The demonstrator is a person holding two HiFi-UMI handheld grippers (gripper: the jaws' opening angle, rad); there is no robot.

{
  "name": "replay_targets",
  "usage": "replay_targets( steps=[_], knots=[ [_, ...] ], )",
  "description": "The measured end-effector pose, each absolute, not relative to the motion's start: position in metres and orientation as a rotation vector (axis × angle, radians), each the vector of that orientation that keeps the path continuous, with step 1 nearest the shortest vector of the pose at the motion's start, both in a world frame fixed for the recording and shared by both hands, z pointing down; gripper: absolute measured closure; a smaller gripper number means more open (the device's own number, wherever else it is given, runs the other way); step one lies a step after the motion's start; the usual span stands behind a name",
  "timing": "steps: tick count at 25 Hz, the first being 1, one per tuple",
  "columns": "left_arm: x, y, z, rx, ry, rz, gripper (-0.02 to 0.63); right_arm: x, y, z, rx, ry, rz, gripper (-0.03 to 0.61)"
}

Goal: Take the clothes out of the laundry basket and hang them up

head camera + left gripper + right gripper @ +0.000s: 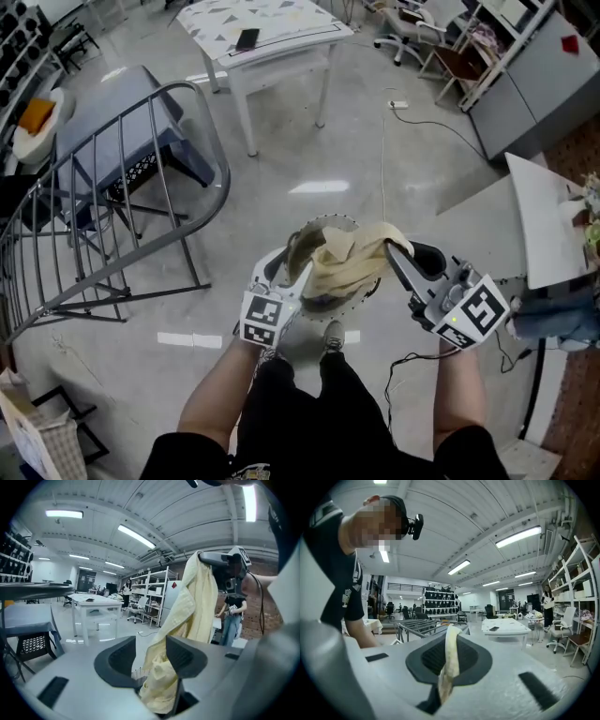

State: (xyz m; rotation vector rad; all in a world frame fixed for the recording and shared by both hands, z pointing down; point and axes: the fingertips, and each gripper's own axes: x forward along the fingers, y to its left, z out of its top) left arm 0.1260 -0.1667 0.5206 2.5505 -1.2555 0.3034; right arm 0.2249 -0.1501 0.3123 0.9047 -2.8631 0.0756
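Right tool (397, 255) is clamped shut on a thin fold of the pale yellow garment (345, 261), which is held in the air in front of the person. Left tool (292, 248) stands wide, the garment draped loosely between its jaws. A metal drying rack (141, 178) stands off to the left.

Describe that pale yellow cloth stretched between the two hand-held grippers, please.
The pale yellow cloth looks like soft, light woven fabric, crumpled and folded over itself. It hangs in the air between the two grippers. The right gripper pinches a thin edge of it between shut jaws. A bunched part lies between the jaws of the left gripper; they stand apart, and the cloth rests against one of them. What garment it is cannot be told.
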Motion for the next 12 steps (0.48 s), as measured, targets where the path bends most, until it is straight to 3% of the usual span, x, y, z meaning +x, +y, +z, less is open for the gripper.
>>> replay_targets(
  steps=[12],
  knots=[
    [0.139, -0.178, 0.507, 2.673, -1.138, 0.45, 0.377, 0.215, -0.109, 0.181, 0.666, -3.014, -0.144, 0.566]
  ],
)
